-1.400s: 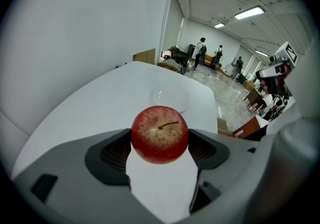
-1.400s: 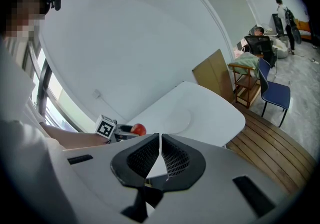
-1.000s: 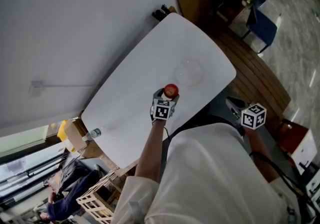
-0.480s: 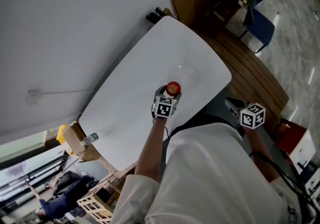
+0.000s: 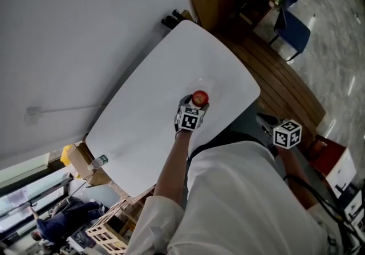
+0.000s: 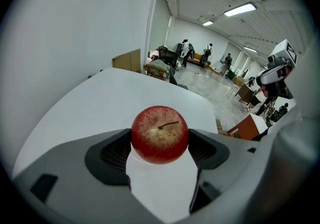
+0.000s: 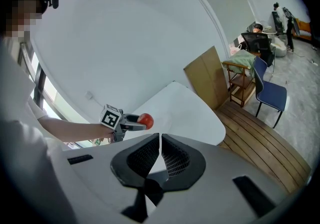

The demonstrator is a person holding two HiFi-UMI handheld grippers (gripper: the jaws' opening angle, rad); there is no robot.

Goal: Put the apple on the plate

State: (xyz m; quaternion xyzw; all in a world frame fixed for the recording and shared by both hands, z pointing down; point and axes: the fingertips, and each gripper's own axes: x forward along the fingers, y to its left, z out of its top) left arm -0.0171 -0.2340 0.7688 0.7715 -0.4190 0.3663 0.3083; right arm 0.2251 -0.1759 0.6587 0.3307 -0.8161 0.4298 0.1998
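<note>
Half done, I'd say: the left tool (image 5: 195, 105) is clamped on the red apple (image 6: 160, 134), holding it up over the white worktop (image 5: 154, 111) by the near edge, toward the right corner. The plate is too faint to place; set-down and release remain. Right tool (image 7: 160, 140) hangs off the worktop, jaws together, empty.

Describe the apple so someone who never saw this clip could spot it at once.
Find the long white table beside the grey wall. Over its near side, the left tool juts from the person's outstretched arm, shut on the apple. It is the only red, round thing there, stem facing the tool's camera.
</note>
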